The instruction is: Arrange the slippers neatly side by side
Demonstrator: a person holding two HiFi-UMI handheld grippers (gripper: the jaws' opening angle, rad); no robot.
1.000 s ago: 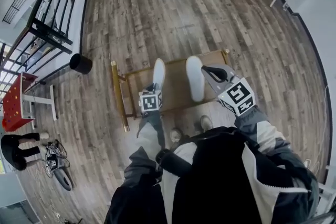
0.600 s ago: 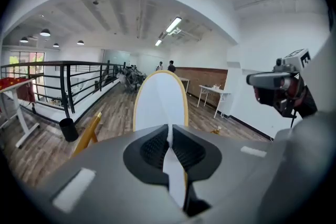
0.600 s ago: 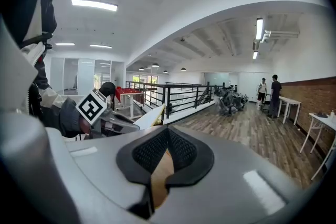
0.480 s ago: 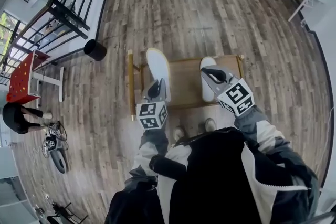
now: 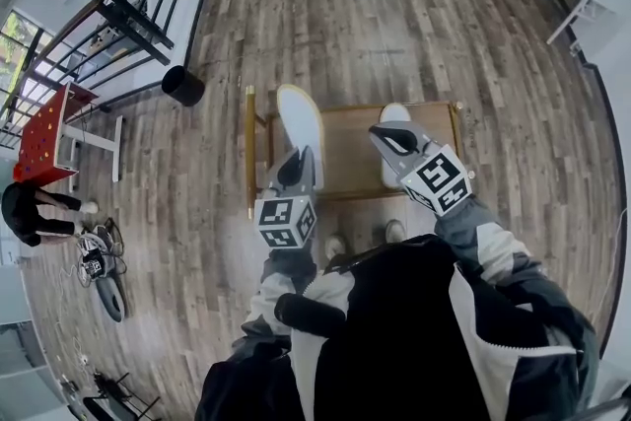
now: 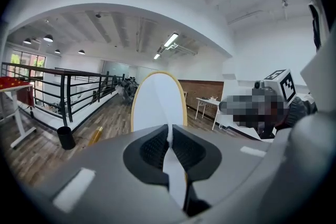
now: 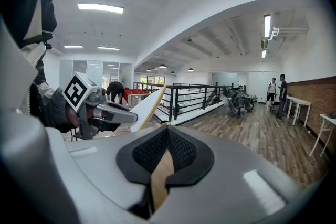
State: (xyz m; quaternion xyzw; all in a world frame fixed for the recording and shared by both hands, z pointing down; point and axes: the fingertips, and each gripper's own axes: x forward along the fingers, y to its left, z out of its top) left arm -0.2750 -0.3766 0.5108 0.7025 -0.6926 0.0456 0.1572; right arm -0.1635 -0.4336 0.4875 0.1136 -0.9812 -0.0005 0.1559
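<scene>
- Left slipper is up off the counter. A second ago both slippers lay flat on it, toes pointing away. Half a second ago this one was already raised, and it has hardly shifted since.
- Right slipper has kept its place, right of the counter's middle, with its toe toward the far edge.
- Judgement: the pair is split, one slipper in the air and one lying flat. The arranging is partway through. The lifted slipper has yet to go down just beside the other, parallel and with toes level.
- Look of the lifted slipper: white, flat, a long oval with a thin tan rim. It is held at the heel end with the toe away from the holder. In the head view it lies over the counter's left side, with the toe drawn past the far edge.
- Left claw is pinching the slipper's thin heel end; a white strip runs between the pads.
- Right claw is pressed together and holds nothing I can make out.
  - It hangs over the near part of the right slipper and hides most of it. Touching or not: cannot tell.
  - A tan sliver shows in the slit between its pads; what it is, unclear.
- Surroundings: wood-plank floor. A black bin stands well apart from the counter's far left corner.
</scene>
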